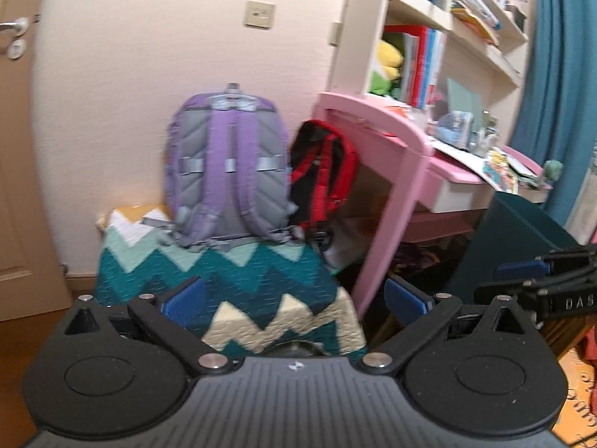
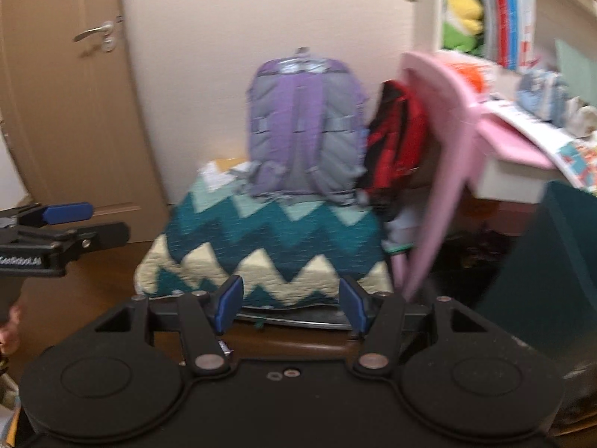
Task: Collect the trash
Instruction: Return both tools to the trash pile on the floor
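No piece of trash stands out clearly in either view. In the left wrist view my left gripper point(image 1: 294, 295) is open, its blue pads wide apart and nothing between them, facing a zigzag blanket point(image 1: 238, 280). My right gripper point(image 2: 291, 305) is also open and holds nothing, pointed at the same blanket point(image 2: 268, 239). Each gripper shows in the other's view: the right gripper point(image 1: 494, 280) pokes in from the right edge, and the left gripper point(image 2: 106, 223) from the left edge. A small shiny bit point(image 2: 224, 346) lies below the right gripper's left finger; I cannot tell what it is.
A purple-grey backpack point(image 1: 229, 168) stands on the blanket-covered block by the wall. A red-black bag point(image 1: 324, 171) hangs at a cluttered pink desk point(image 1: 403, 156) under shelves point(image 1: 447, 30). A dark teal box shape point(image 1: 515, 246) is at right, a door point(image 2: 67, 93) at left.
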A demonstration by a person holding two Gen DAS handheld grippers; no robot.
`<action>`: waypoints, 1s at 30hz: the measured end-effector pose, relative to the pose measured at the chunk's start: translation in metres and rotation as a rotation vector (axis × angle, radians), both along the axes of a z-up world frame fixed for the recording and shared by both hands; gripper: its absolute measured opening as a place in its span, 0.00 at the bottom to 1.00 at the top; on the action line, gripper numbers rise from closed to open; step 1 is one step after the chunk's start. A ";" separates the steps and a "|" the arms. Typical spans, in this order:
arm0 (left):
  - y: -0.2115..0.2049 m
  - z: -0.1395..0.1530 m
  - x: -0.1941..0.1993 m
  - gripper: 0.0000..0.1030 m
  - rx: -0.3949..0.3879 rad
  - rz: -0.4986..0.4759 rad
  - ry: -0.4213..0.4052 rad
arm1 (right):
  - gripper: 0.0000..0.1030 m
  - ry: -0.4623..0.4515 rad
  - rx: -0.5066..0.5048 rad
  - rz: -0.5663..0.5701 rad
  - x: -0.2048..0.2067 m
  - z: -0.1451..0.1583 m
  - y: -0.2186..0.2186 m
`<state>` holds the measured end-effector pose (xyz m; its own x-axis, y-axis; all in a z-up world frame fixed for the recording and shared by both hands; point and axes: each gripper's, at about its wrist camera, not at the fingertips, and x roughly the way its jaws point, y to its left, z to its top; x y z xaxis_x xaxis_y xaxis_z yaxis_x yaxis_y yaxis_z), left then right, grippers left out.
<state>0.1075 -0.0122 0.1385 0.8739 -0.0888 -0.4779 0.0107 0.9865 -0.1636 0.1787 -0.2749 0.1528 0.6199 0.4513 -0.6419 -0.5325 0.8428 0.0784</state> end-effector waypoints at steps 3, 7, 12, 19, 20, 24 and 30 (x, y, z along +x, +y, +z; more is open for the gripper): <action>0.020 -0.016 -0.007 1.00 -0.008 0.038 0.014 | 0.54 0.021 0.031 0.040 -0.002 -0.020 0.023; 0.048 -0.046 -0.008 1.00 -0.063 0.085 0.068 | 0.54 0.064 0.063 0.078 -0.001 -0.055 0.050; 0.076 -0.088 0.002 1.00 -0.066 0.141 0.151 | 0.54 0.124 0.049 0.127 0.007 -0.109 0.089; 0.104 -0.154 0.028 1.00 -0.063 0.190 0.244 | 0.54 0.240 0.032 0.112 0.039 -0.184 0.132; 0.108 -0.166 0.033 1.00 -0.062 0.201 0.262 | 0.54 0.256 0.030 0.107 0.045 -0.196 0.138; 0.122 -0.211 0.054 1.00 -0.082 0.234 0.341 | 0.54 0.310 0.013 0.088 0.064 -0.241 0.155; 0.134 -0.275 0.079 1.00 -0.099 0.274 0.441 | 0.54 0.425 -0.016 0.033 0.095 -0.313 0.175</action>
